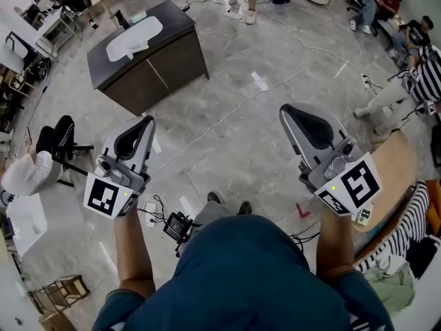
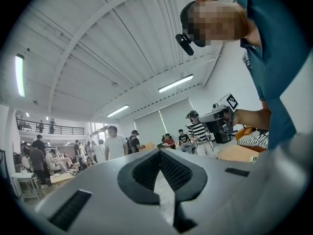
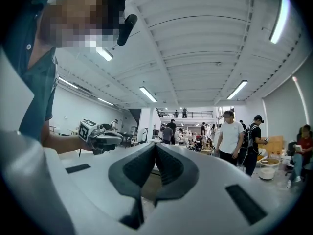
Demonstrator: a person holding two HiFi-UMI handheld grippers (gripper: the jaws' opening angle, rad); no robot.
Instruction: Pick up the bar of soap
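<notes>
No bar of soap shows plainly. A dark cabinet [image 1: 165, 54] with a white basin [image 1: 134, 38] stands on the floor ahead at the far left, and a small pale green thing [image 1: 140, 16] lies by the basin; I cannot tell what it is. My left gripper [image 1: 142, 121] and right gripper [image 1: 288, 110] are held at waist height, well short of the cabinet. Both are shut with nothing between the jaws. The left gripper's [image 2: 159, 151] and right gripper's [image 3: 155, 145] own views look level across the hall, the pads touching.
Cables [image 1: 227, 112] run over the grey tiled floor. A person sits at the left [image 1: 31, 167], others sit at the right [image 1: 413, 74] and stand at the far side. A round wooden table [image 1: 396, 164] is close on my right, a wooden stool [image 1: 58, 295] at lower left.
</notes>
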